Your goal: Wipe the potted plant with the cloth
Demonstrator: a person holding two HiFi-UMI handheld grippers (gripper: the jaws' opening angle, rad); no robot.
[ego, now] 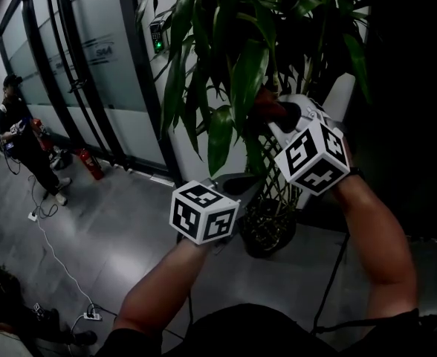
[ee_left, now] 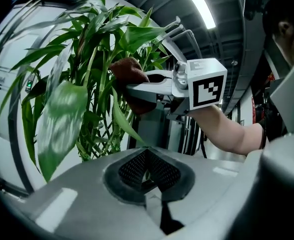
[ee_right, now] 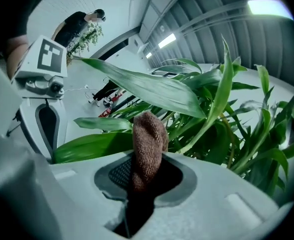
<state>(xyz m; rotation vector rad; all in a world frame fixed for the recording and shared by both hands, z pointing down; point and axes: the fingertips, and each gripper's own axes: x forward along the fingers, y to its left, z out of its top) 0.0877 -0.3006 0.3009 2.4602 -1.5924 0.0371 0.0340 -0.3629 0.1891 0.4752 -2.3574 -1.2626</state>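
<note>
Leaf-cleaning at a tall green potted plant (ego: 233, 65) in a dark openwork pot (ego: 267, 229): the right gripper (ee_right: 142, 176) is clamped on a fold of rust-brown knitted cloth (ee_right: 148, 144). The cloth stands up out of the closed jaws and meets the foliage at 12 o'clock. In the head view the cloth sits at about 10 o'clock from that gripper's marker cube (ego: 311, 155), pressed in among the broad leaves.

The left gripper (ee_left: 148, 171), lower and at about 7 o'clock from its partner, has its jaws together. They appear to pinch the tip of a narrow green leaf (ee_left: 124, 124) that runs down to where the pads meet.

The likeliest trouble lies in that pinched tip. If the cloth drags hard along the blade while the other end is held taut, the leaf could crease or tear.

Only one end of the cloth is in the jaws, so a snag on crossing stems at 1 o'clock could pull it free. A firm sideways push so high in the crown might also rock the pot, which stands well below at 6 o'clock.
</note>
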